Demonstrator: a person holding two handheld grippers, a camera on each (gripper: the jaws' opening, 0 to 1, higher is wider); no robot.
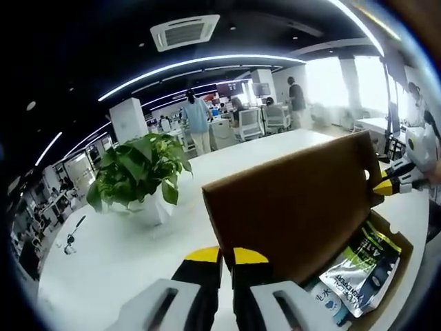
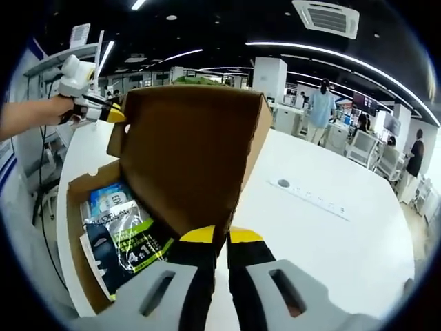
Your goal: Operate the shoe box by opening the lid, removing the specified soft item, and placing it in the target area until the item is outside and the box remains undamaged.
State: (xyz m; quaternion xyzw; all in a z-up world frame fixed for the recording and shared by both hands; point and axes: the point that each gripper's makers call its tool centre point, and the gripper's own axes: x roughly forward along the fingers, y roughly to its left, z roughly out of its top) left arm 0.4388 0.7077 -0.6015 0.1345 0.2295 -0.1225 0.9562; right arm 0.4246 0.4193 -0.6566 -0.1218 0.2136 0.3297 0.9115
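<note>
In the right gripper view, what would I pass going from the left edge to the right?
The other gripper held by a hand → packets lying in the open box → raised cardboard lid → strip on the white table → people by desks.

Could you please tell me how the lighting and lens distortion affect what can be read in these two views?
Left gripper view: windows at upper right blow out to white, the ceiling light strips bow into arcs, and the lid stays readable. Right gripper view: the lid's inner face is dim, the packets catch glare, and the table edge curves strongly.
</note>
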